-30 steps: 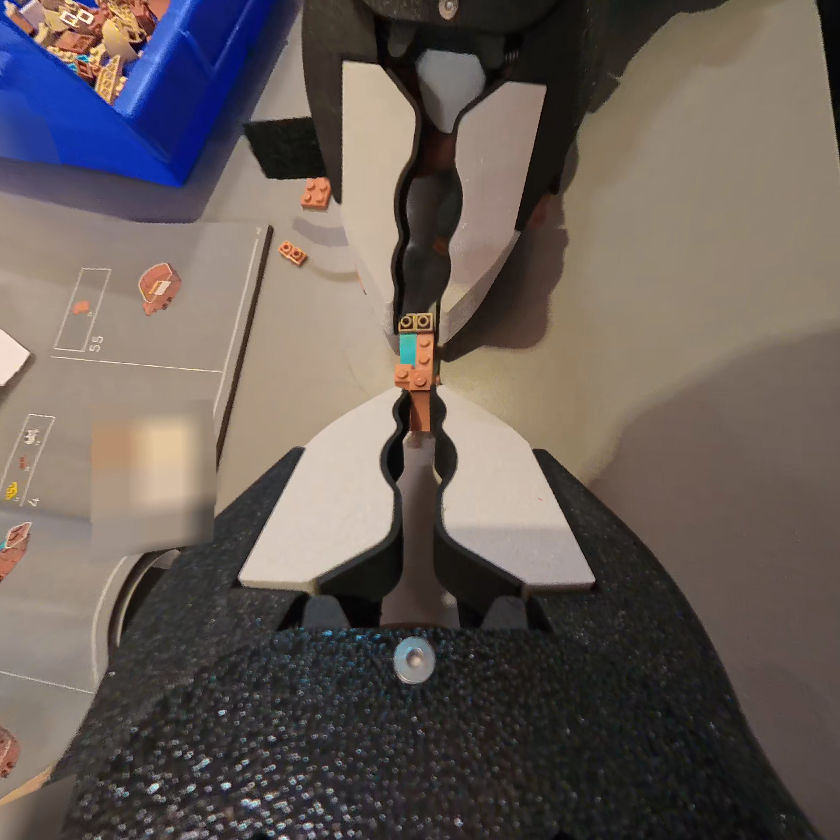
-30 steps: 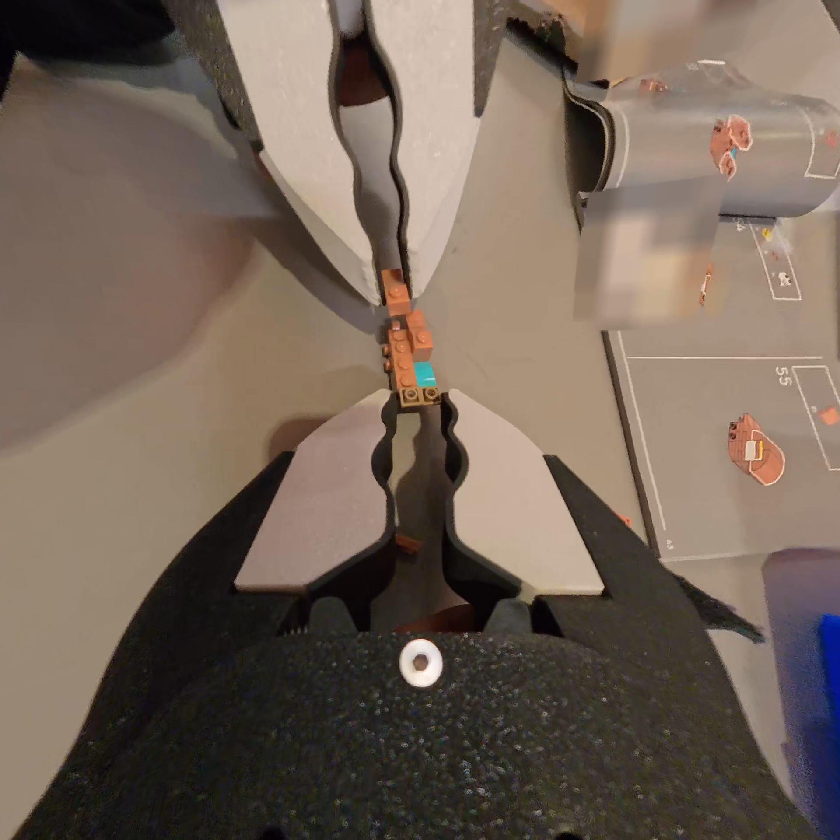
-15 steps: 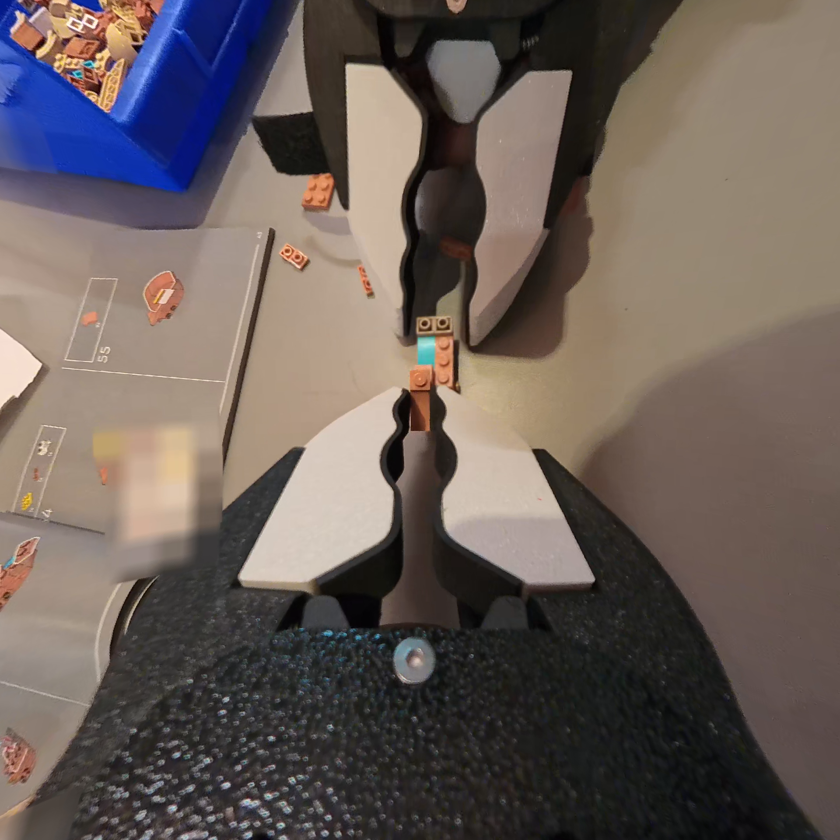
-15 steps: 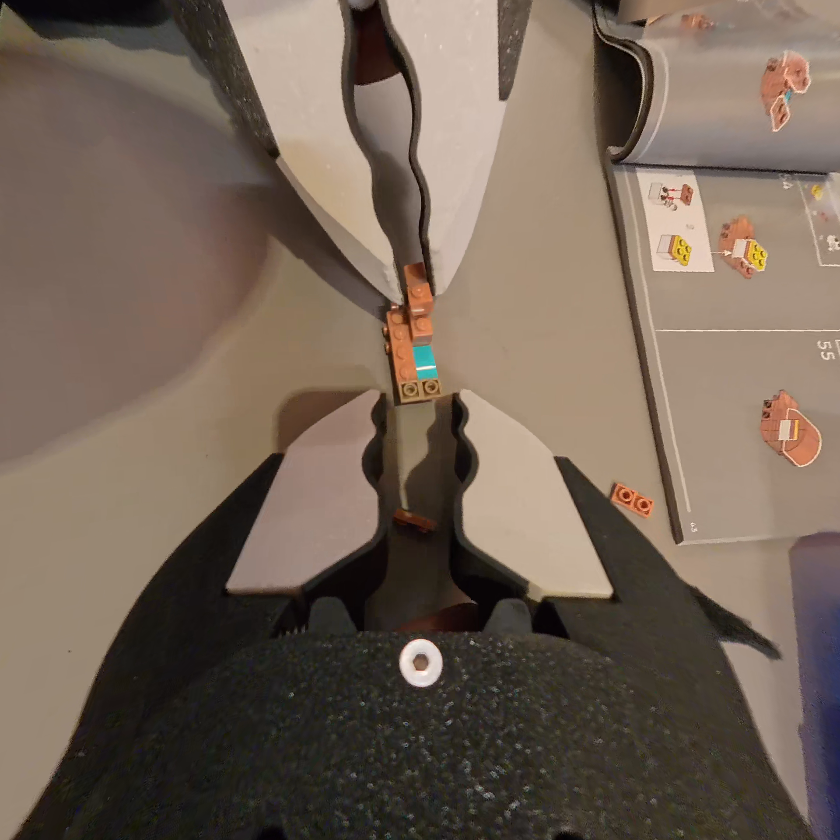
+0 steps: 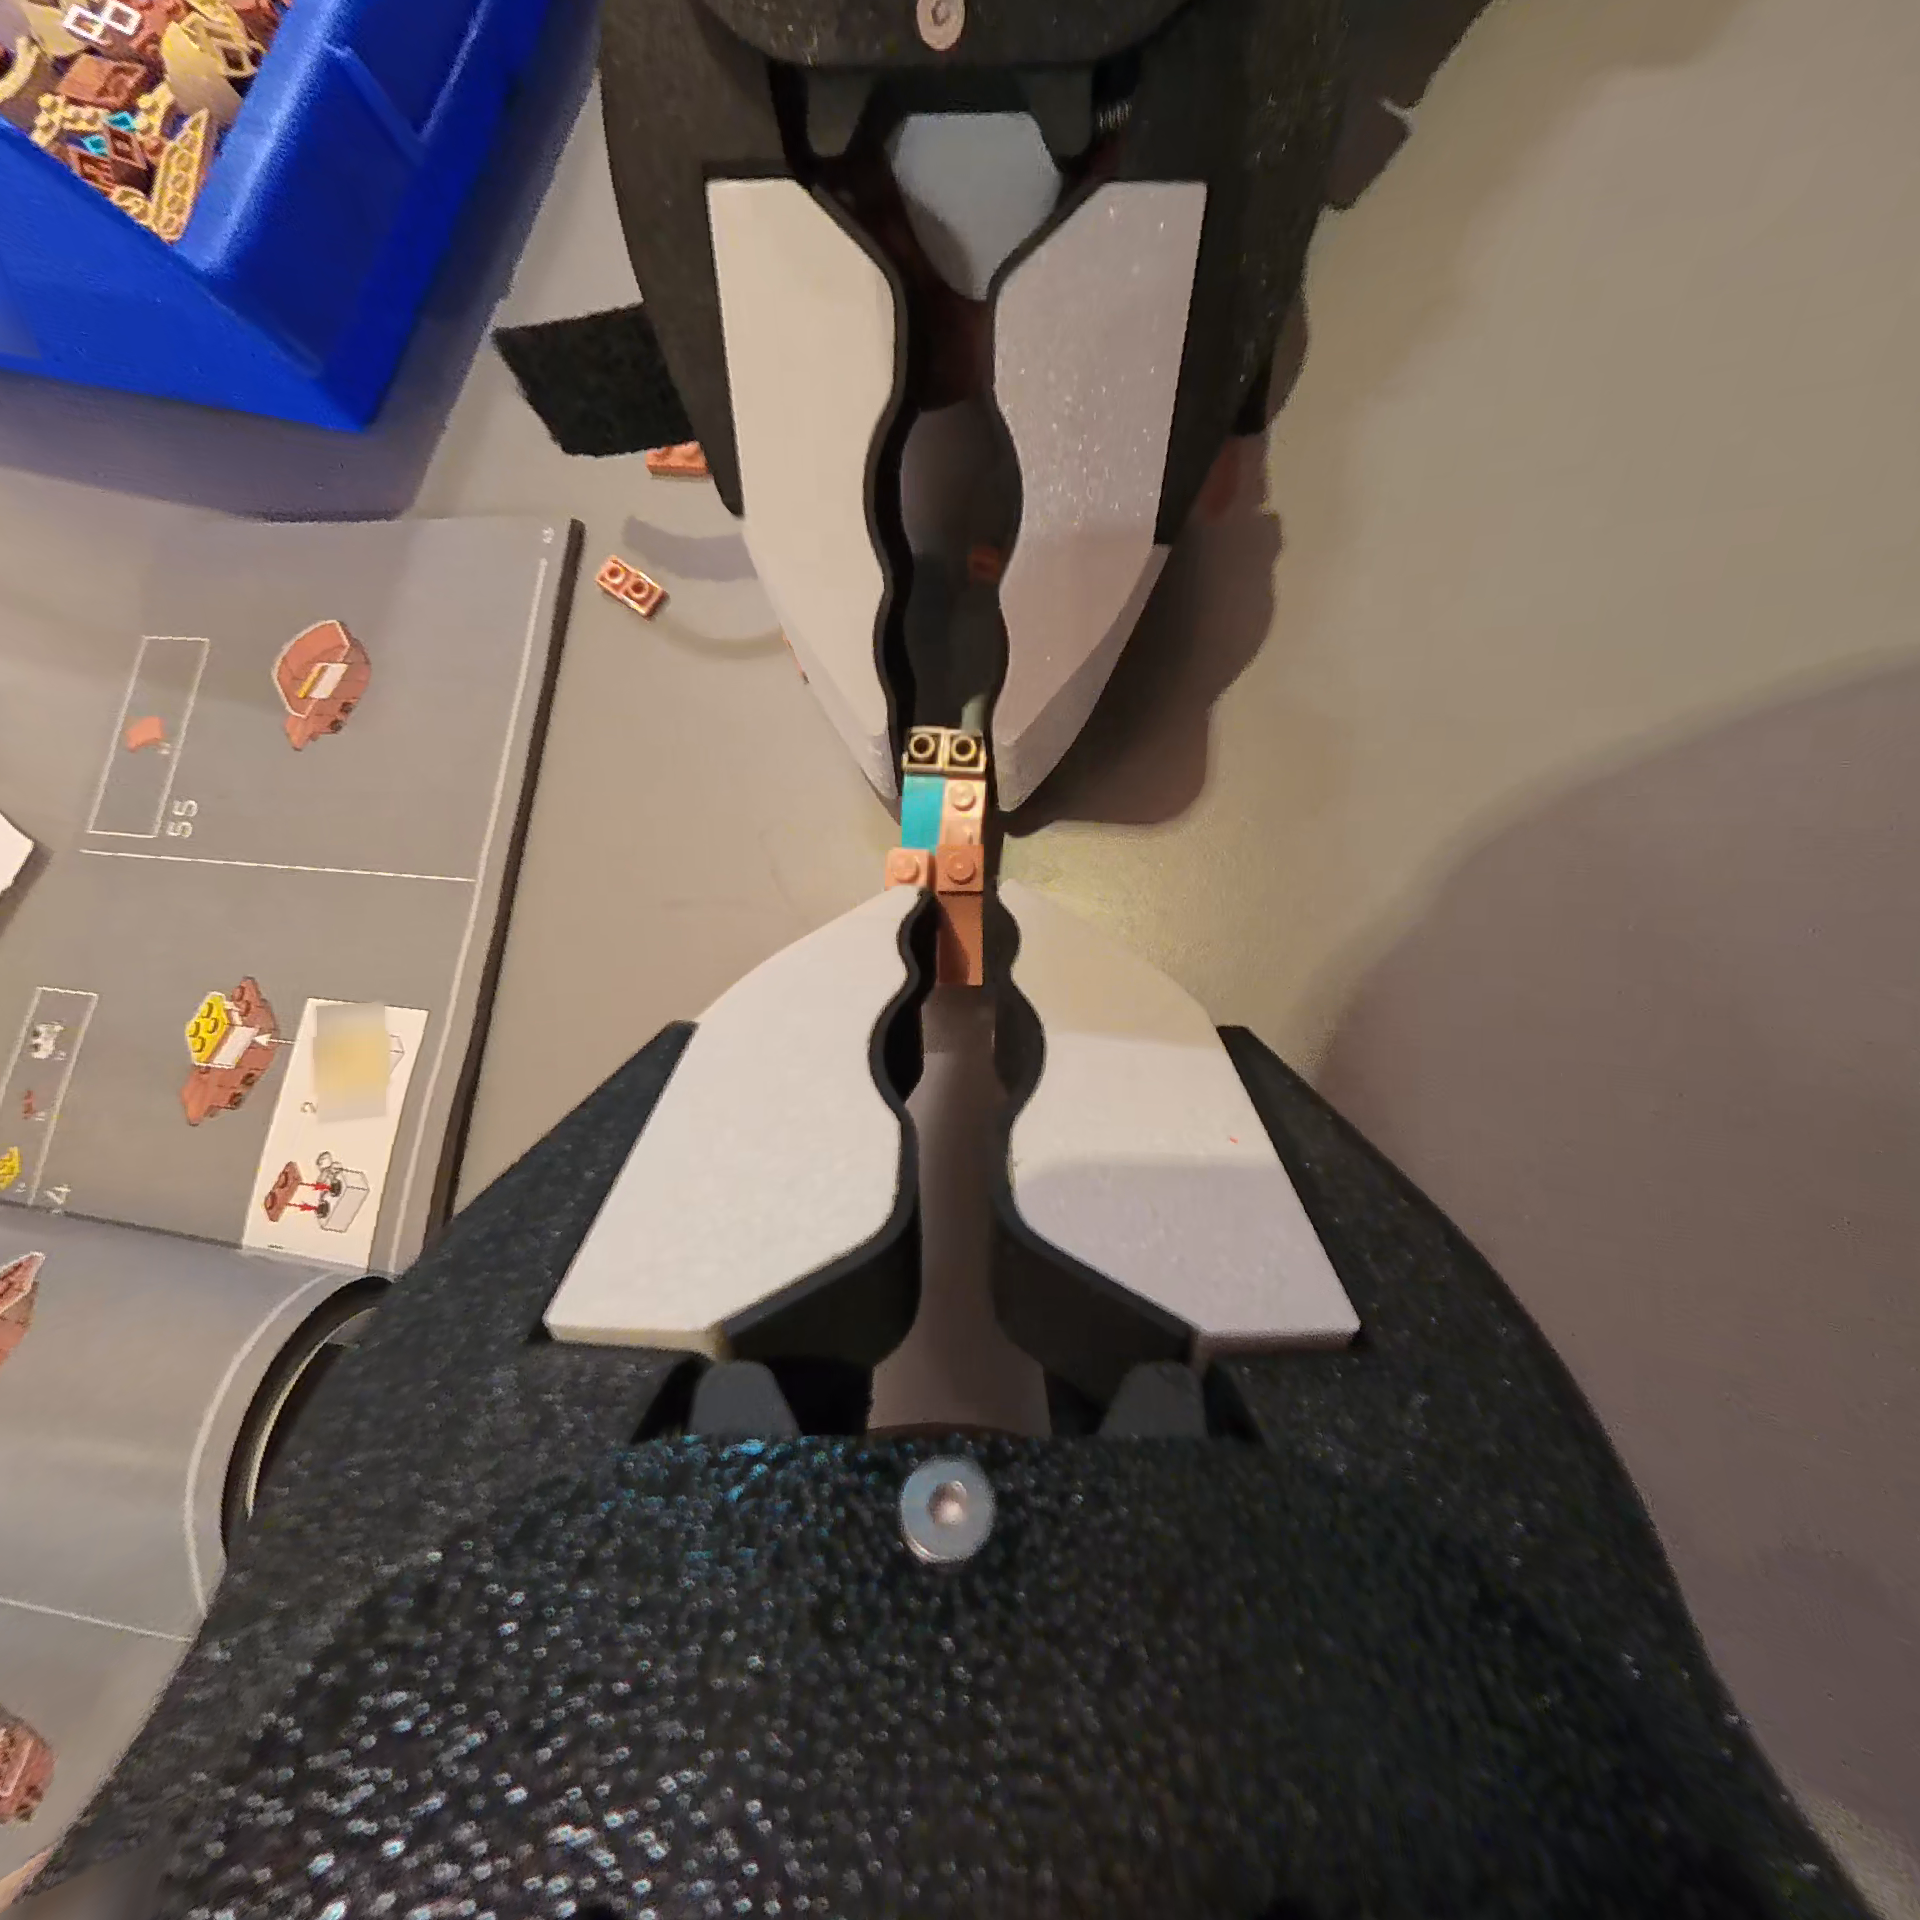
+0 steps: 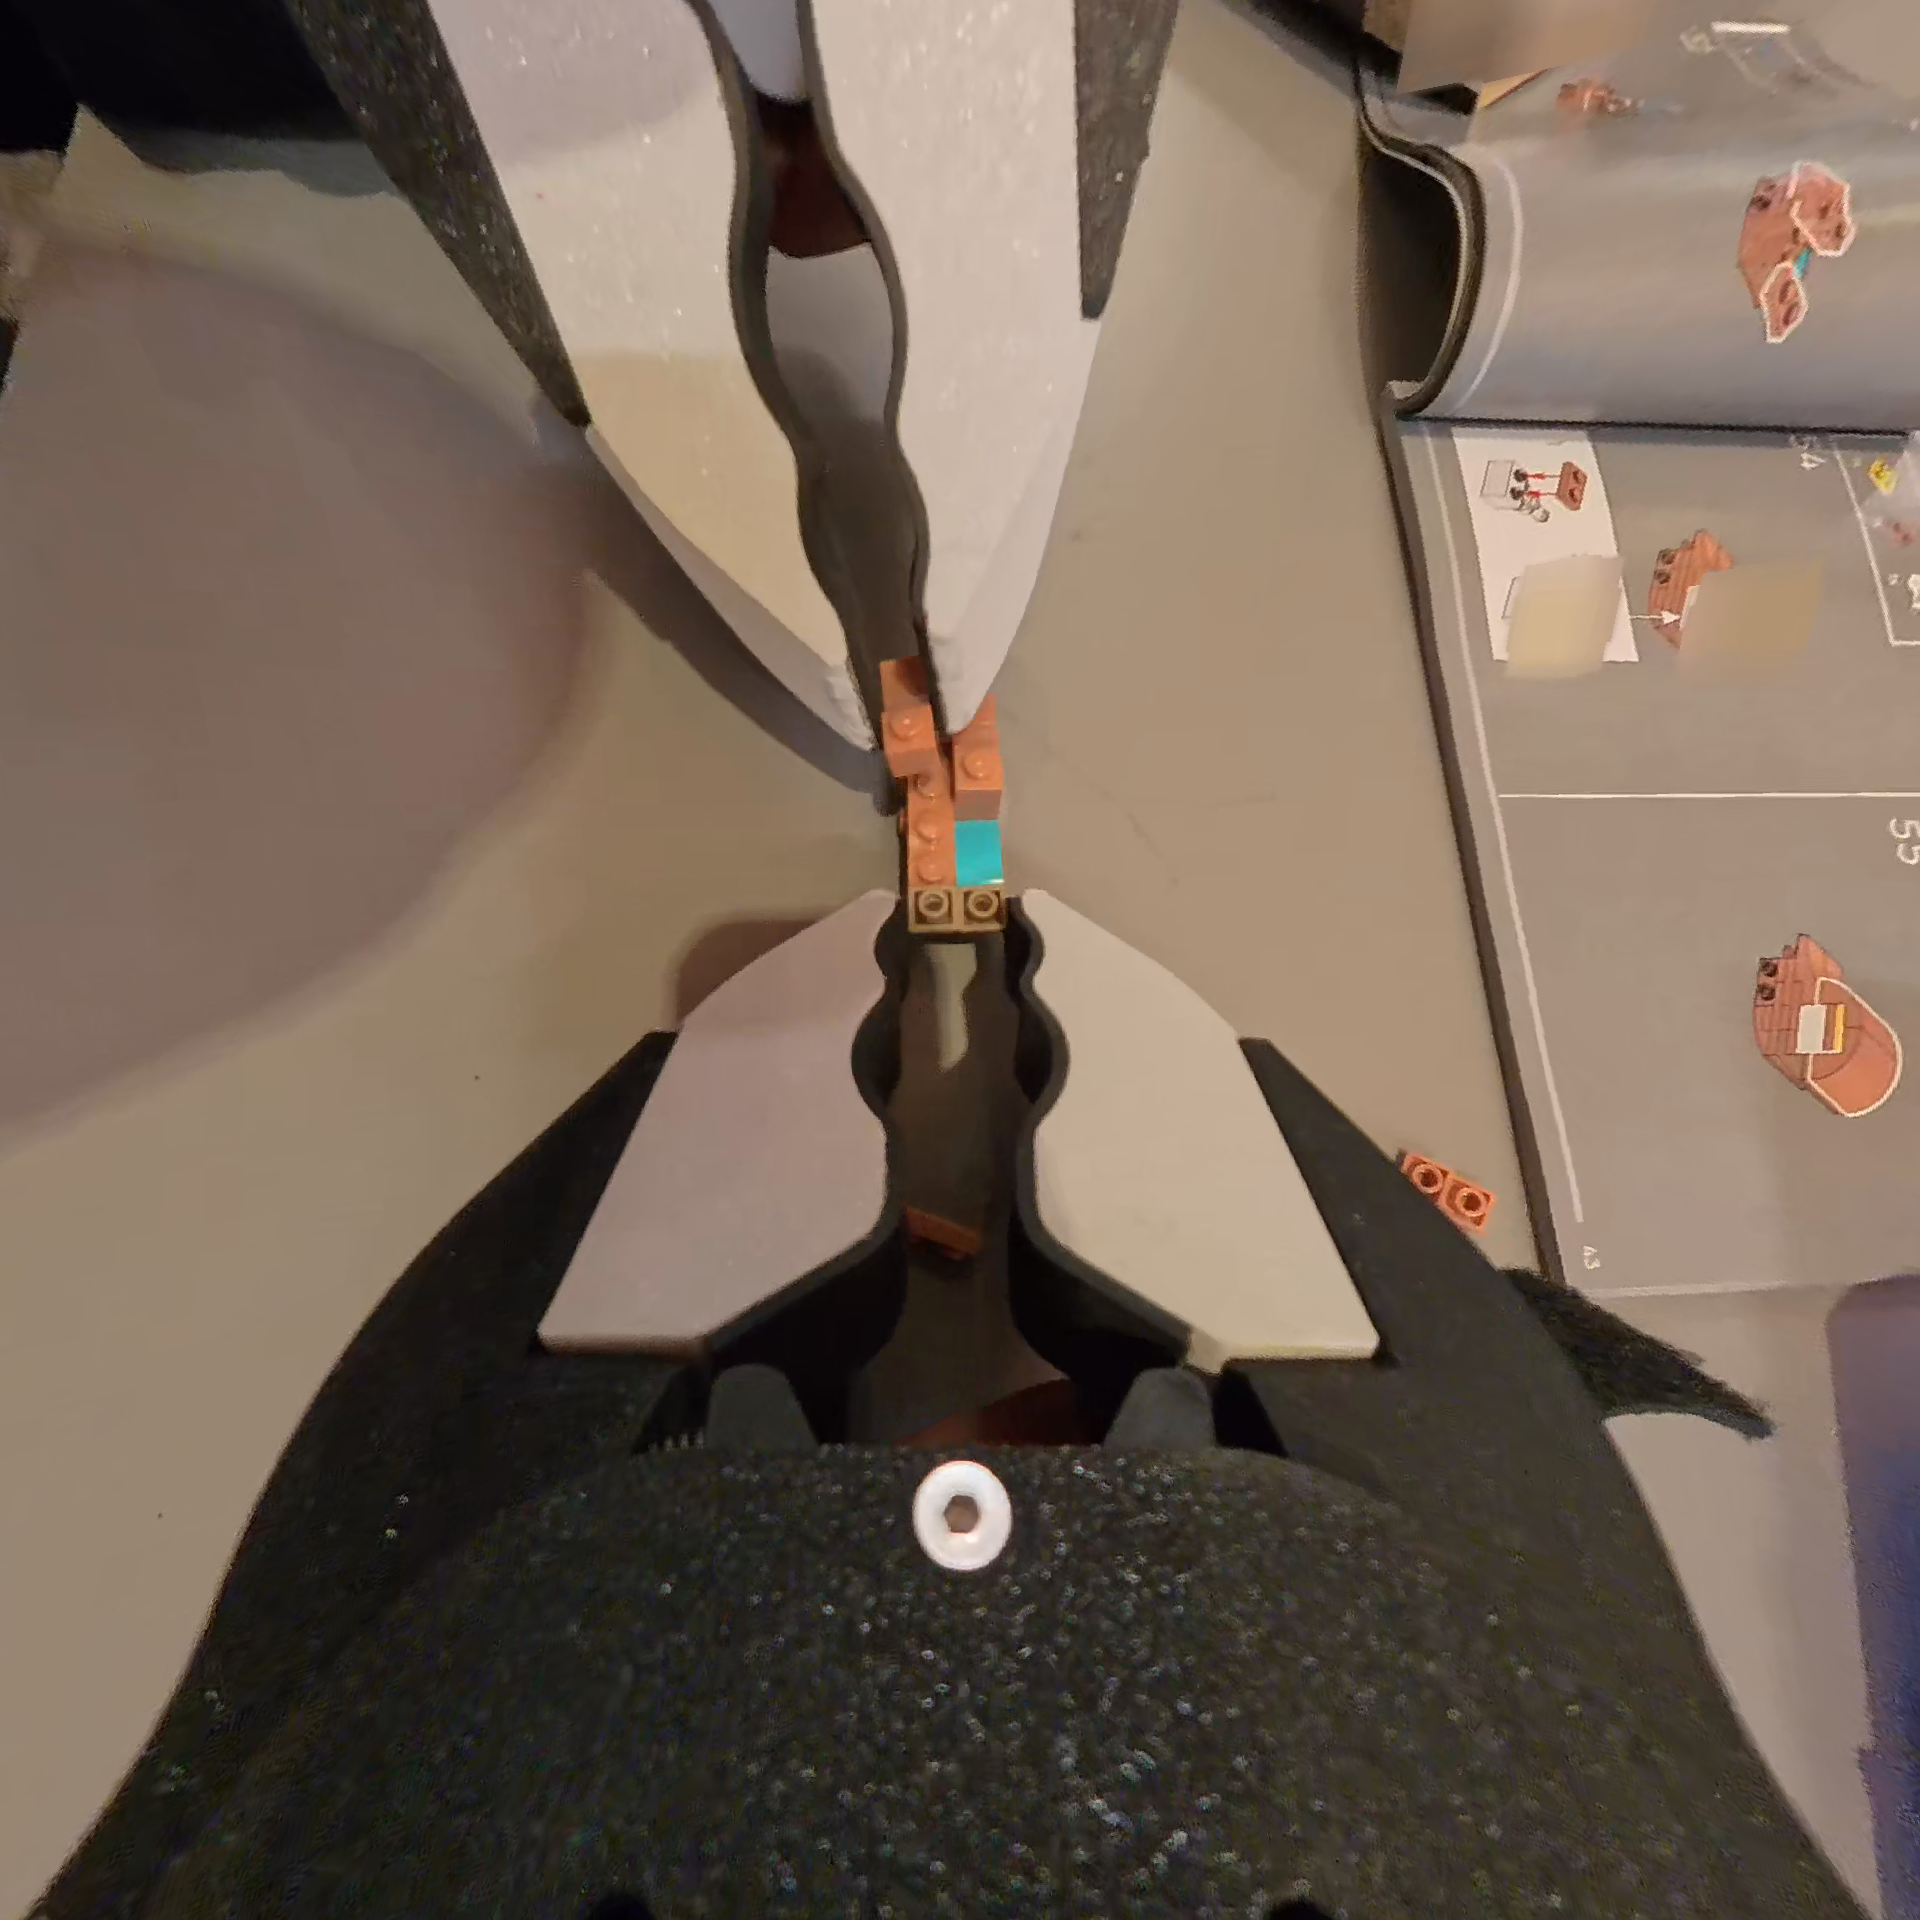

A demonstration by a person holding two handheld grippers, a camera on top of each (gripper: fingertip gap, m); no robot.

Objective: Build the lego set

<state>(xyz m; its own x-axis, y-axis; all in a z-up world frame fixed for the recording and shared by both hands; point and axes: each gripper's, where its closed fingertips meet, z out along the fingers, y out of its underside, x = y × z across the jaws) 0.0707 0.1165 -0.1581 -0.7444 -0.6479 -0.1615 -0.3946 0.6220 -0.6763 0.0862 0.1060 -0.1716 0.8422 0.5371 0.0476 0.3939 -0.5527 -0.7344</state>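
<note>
On the grey tabletop (image 5: 1558, 520), beside an open instruction booklet (image 5: 312, 883) and a blue bin (image 5: 208, 260) of loose pieces, the two tongs face tip to tip. A small brick assembly (image 5: 951, 831) spans between them, long axis along both: left tongs (image 5: 961, 935) nearly shut, pinching its brown end; right tongs (image 6: 956, 920) narrowly closed on its tan end.

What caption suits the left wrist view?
Two grippers pinch a small brick build from opposite ends above a table.
</note>
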